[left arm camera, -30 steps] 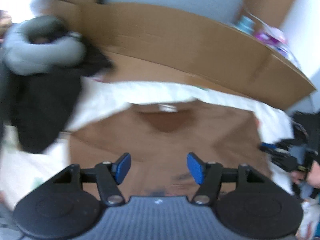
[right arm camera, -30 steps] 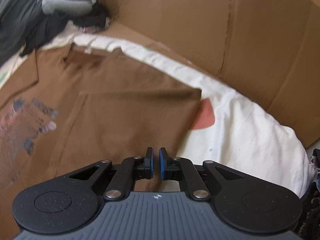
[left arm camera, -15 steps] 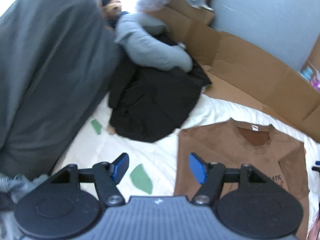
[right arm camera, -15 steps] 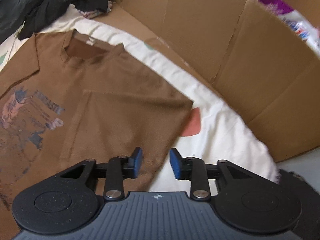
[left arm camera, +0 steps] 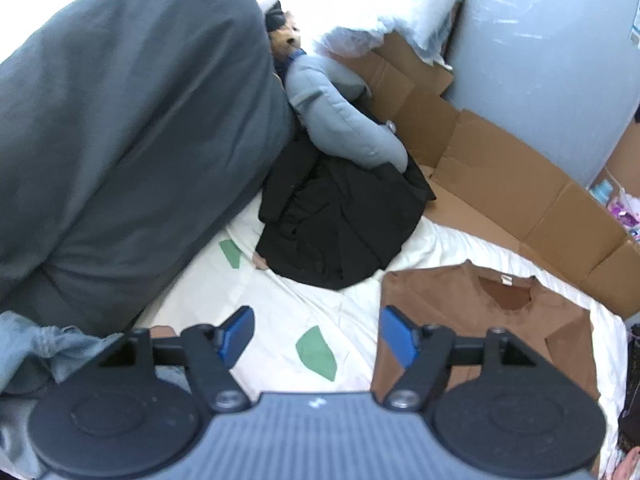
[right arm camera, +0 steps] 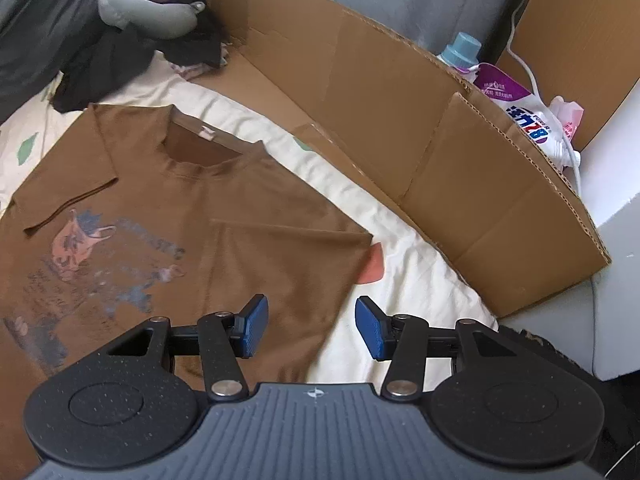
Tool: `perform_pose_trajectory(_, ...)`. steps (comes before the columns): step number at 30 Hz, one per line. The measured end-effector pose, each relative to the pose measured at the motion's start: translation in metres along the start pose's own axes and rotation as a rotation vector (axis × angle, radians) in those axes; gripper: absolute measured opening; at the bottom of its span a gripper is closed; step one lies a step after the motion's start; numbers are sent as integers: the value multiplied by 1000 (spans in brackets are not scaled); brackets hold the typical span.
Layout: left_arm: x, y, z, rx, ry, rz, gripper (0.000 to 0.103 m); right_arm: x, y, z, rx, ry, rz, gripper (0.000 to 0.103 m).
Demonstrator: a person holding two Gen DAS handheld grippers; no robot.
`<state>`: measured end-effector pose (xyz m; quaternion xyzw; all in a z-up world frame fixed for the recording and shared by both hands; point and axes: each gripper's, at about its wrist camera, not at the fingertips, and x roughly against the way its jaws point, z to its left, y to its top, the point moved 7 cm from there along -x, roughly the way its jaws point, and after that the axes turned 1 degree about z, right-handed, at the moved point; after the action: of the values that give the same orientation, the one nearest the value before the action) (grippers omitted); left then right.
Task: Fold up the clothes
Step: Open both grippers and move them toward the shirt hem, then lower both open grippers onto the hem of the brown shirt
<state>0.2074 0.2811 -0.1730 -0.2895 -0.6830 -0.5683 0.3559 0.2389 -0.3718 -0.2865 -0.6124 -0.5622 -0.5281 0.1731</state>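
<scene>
A brown short-sleeved cotton T-shirt (right arm camera: pixel 224 224) with a faded blue and pink print on the chest lies front-up on a cream bedsheet (right arm camera: pixel 404 280) scattered with green and orange patches; its left sleeve is folded in over the chest, and its right sleeve lies flat at the shirt's edge. The right gripper (right arm camera: pixel 310 330) hangs above that sleeve's edge; its blue-padded fingers (right arm camera: pixel 252 330) have just been opening and now stand spread with nothing between them, only cloth and sheet beneath. The left gripper (left arm camera: pixel 316 336) hovers over bare sheet just beside the shirt's other shoulder; its jaws have also just been widening and stand apart, empty. A crumpled black garment (left arm camera: pixel 340 216) lies near the collar, with a grey U-shaped neck pillow (left arm camera: pixel 340 120) resting on its far side and a large dark grey duvet (left arm camera: pixel 132 120) heaped beside it. A flattened brown cardboard sheet (right arm camera: pixel 400 120) stands along the far edge of the sheet; behind it sits a white and purple detergent pouch (right arm camera: pixel 516 108).
</scene>
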Motion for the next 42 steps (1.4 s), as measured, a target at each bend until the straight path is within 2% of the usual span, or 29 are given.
perform_pose_trajectory(9,-7,-72,24,13,-79,73,75,19,-49,33,-134,15,17,55)
perform_pose_trajectory(16,3,-141,22,14,-103,131,74,43,-96,48,-171,10,58,54)
perform_pose_trajectory(19,5,-173,19,27,-123,177,70,52,-112,50,-167,0,82,54)
perform_pose_trajectory(27,-1,-245,10,110,-194,289,65,65,-127,63,-206,-18,126,54)
perform_pose_trajectory(32,-7,-286,12,213,-261,344,52,63,-139,79,-241,-3,160,54)
perform_pose_trajectory(37,-5,-319,22,274,-242,372,51,59,-151,92,-285,-16,203,54)
perform_pose_trajectory(42,-6,-349,24,311,-248,422,45,52,-165,99,-334,-25,263,54)
